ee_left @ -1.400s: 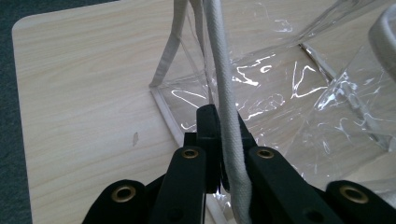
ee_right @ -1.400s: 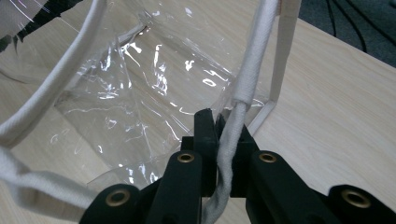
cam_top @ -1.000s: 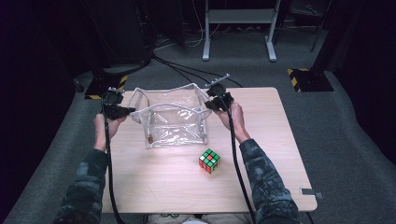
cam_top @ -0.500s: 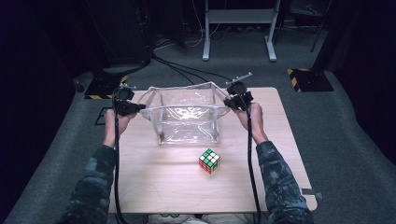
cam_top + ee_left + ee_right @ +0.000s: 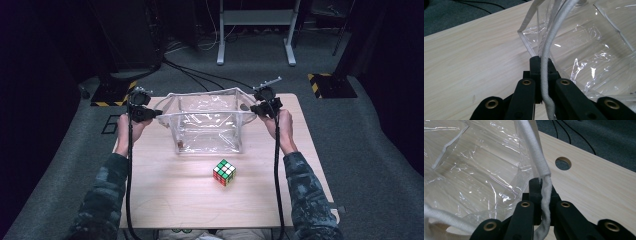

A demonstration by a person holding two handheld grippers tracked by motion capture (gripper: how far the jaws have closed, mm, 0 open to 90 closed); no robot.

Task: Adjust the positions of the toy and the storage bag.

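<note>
On the pale wooden table (image 5: 165, 200), toward 12 o'clock, a clear plastic bag (image 5: 209, 125) stands pulled wide open between two hands. At its 9 o'clock the left gripper (image 5: 150, 114) is clamped on a white cord handle (image 5: 546, 60); at 3 o'clock the right gripper (image 5: 256, 109) pinches the other cord (image 5: 543, 192). A colour cube (image 5: 224, 172) sits near, at the bag's 5 o'clock.
</note>
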